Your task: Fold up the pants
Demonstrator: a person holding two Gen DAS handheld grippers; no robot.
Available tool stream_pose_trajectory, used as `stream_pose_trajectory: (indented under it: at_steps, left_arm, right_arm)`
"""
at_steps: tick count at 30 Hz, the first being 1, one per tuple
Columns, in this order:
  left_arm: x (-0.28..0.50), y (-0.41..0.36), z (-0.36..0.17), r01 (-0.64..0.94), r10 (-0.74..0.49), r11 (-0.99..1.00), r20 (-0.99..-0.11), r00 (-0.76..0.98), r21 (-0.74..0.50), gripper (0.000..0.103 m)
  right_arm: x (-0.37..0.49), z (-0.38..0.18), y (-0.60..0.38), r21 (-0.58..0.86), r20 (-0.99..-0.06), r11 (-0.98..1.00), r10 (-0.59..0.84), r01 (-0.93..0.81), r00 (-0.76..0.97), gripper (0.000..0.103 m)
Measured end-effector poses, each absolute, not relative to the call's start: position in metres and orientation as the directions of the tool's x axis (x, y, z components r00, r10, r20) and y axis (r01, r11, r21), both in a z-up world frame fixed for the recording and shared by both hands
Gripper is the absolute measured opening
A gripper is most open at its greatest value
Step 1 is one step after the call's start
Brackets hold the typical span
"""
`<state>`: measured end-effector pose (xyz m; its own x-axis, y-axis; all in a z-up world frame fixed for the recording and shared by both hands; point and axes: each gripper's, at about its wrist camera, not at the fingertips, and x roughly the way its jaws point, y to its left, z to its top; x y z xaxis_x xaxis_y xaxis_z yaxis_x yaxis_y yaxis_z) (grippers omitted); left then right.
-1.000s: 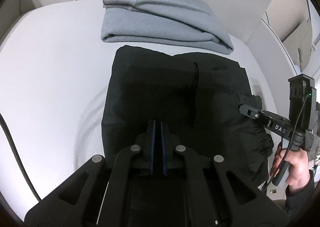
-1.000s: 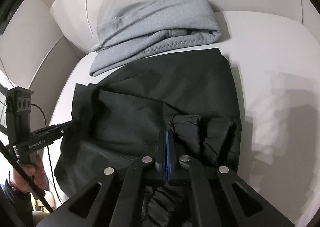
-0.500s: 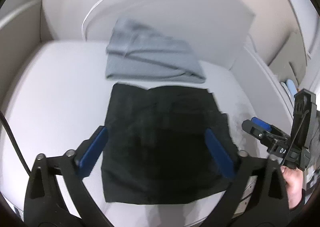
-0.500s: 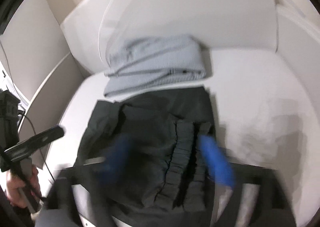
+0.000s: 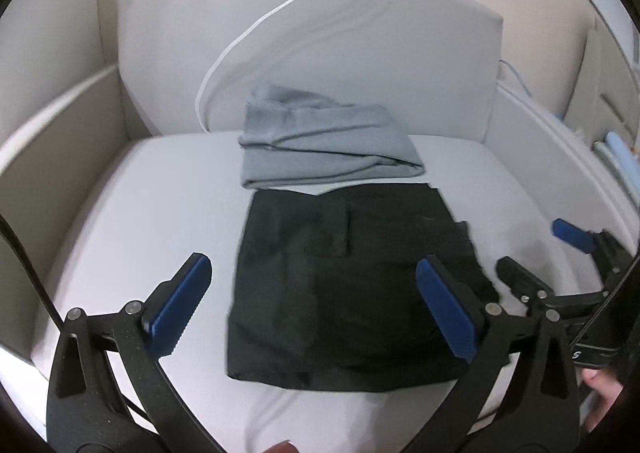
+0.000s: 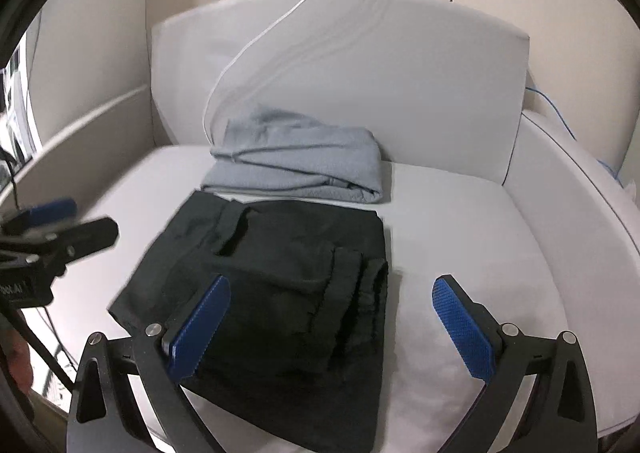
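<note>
The black pants (image 5: 344,285) lie folded into a flat rectangle on the white seat cushion (image 5: 152,213), also in the right wrist view (image 6: 280,293). My left gripper (image 5: 316,305) is open and empty, raised above the near edge of the pants. My right gripper (image 6: 332,325) is open and empty, raised above the pants' right side with its gathered waistband. The right gripper shows at the right edge of the left wrist view (image 5: 536,257); the left gripper shows at the left of the right wrist view (image 6: 60,221).
A folded grey garment (image 5: 324,149) lies behind the pants against the white back cushion (image 5: 320,45), also in the right wrist view (image 6: 296,165). A white cable (image 5: 256,25) hangs over the back cushion. Beige armrests close in both sides.
Both grippers opened, let go of the black pants and pulled back and up from them. The pants now lie flat and folded.
</note>
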<state>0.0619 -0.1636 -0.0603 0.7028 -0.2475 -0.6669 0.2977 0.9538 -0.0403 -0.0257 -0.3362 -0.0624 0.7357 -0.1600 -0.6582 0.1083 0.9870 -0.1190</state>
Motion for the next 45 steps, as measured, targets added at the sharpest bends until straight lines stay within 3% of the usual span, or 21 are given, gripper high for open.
stream_pose_trajectory:
  at_steps: [3, 14, 29, 45]
  left_arm:
    - [0.064, -0.17, -0.067, 0.289, -0.178, 0.956, -0.679, 0.712, 0.053, 0.102]
    - [0.055, -0.185, -0.073, 0.311, -0.158, 0.943, -0.667, 0.728, 0.116, 0.102]
    - [0.067, -0.167, -0.076, 0.233, -0.166, 0.972, -0.693, 0.701, 0.002, 0.102]
    - [0.07, -0.163, -0.077, 0.198, -0.138, 0.98, -0.704, 0.696, 0.003, 0.102]
  right_arm:
    - [-0.019, -0.071, -0.341, -0.125, -0.677, 0.986, -0.168, 0.114, 0.716, 0.103]
    - [-0.018, -0.073, -0.347, -0.093, -0.667, 0.987, -0.157, 0.128, 0.728, 0.103]
    - [-0.015, -0.076, -0.351, -0.072, -0.672, 0.988, -0.15, 0.138, 0.725, 0.103]
    - [-0.014, -0.079, -0.35, -0.074, -0.675, 0.987, -0.155, 0.143, 0.721, 0.103]
